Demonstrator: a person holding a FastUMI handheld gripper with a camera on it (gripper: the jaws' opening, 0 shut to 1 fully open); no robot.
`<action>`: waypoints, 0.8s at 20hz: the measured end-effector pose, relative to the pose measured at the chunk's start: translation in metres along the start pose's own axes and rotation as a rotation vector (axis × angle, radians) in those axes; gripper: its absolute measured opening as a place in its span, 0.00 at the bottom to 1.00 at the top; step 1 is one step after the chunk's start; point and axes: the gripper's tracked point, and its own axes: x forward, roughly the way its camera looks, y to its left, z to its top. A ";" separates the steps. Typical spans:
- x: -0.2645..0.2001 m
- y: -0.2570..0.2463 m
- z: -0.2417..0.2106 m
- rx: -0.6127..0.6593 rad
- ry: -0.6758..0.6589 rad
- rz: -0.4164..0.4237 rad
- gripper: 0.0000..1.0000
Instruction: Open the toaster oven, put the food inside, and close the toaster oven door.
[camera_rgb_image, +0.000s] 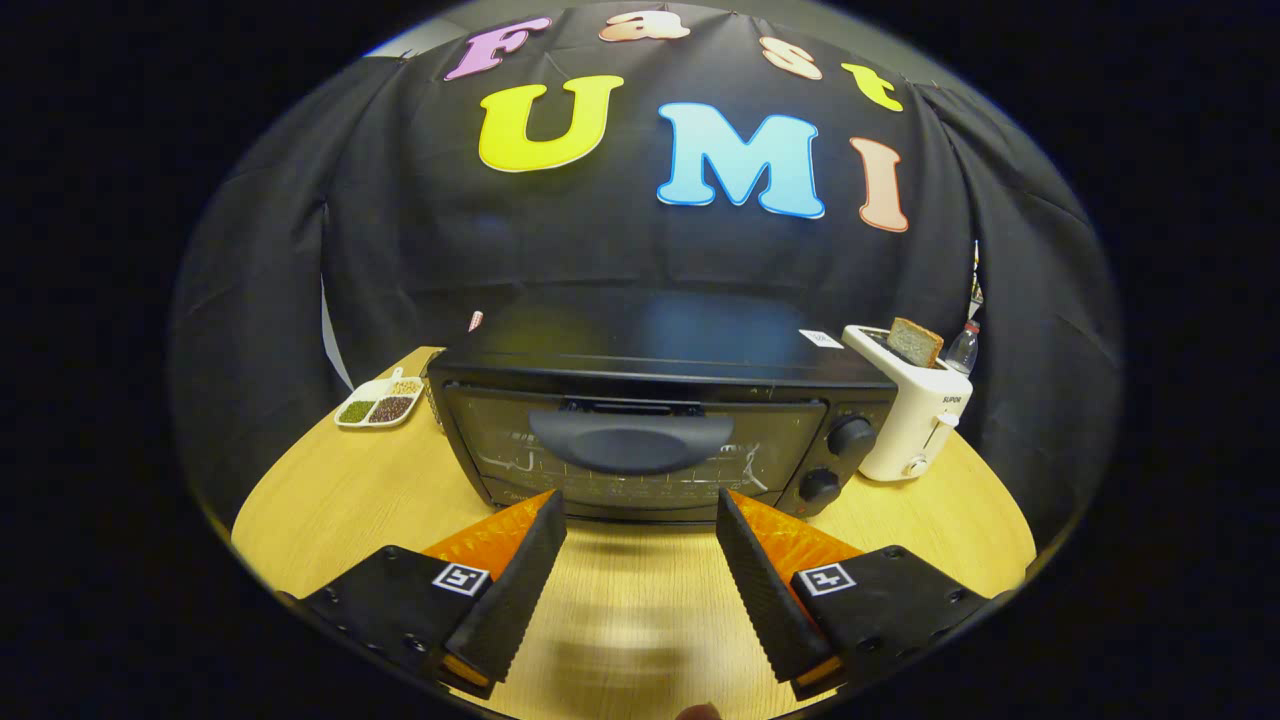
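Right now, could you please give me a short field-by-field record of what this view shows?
surface: round wooden table
toaster oven: just beyond the fingers, door shut
door handle: dark, wide, centred on the glass door
knobs: two, on the oven's right panel
claw: open, fingers spread, nothing between them
toaster: white, right of the oven, a bread slice standing in its slot
divided dish: left of the oven, holding beans or grains
task stage: door not yet opened

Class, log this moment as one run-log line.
tongs: open, holding nothing | toaster oven: door closed, just ahead | step: open door, not yet done
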 end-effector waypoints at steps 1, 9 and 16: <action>-0.002 -0.002 0.007 -0.004 -0.024 -0.006 0.96; -0.056 -0.020 0.049 -0.021 -0.223 -0.013 0.96; -0.143 -0.056 0.063 0.024 -0.326 -0.055 0.96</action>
